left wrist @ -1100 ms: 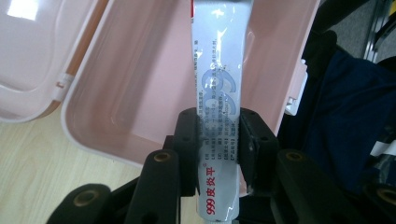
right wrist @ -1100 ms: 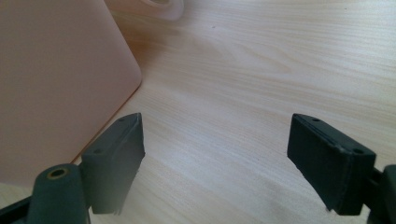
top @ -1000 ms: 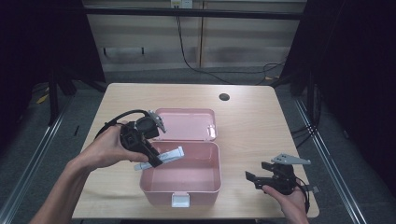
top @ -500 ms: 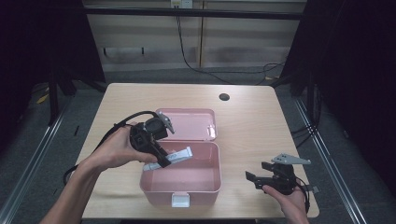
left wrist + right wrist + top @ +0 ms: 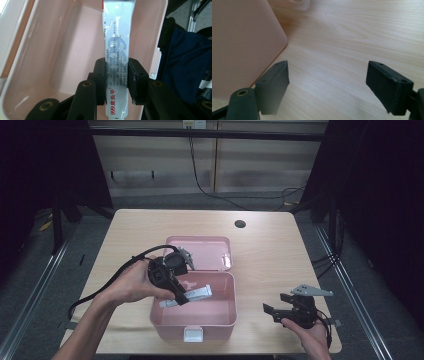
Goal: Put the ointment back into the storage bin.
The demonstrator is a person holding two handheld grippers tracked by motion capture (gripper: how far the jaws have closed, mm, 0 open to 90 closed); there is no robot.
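Note:
My left gripper (image 5: pixel 181 296) is shut on a white tube of ointment (image 5: pixel 192 295) with red and blue print. It holds the tube over the open pink box (image 5: pixel 192 321), just inside its left rim. In the left gripper view the two pads press on the tube (image 5: pixel 116 52), which points along the box's pink inside (image 5: pixel 62 50). My right gripper (image 5: pixel 280 306) rests open near the table's front right, to the right of the box. Its fingers (image 5: pixel 273 85) stand wide apart over bare wood, with the box's outer wall (image 5: pixel 239 45) at their left.
The box's pink lid (image 5: pixel 205 252) lies flat on the wooden table (image 5: pixel 280 250) behind it. A white latch (image 5: pixel 193 335) sits on the box's front wall. A dark round hole (image 5: pixel 240 224) is at the table's far side. A black cable (image 5: pixel 107 285) trails from the left gripper.
My left gripper has carried the tube rightward and down, from beside the box's left edge to over its inside. The right gripper has stayed where it was.

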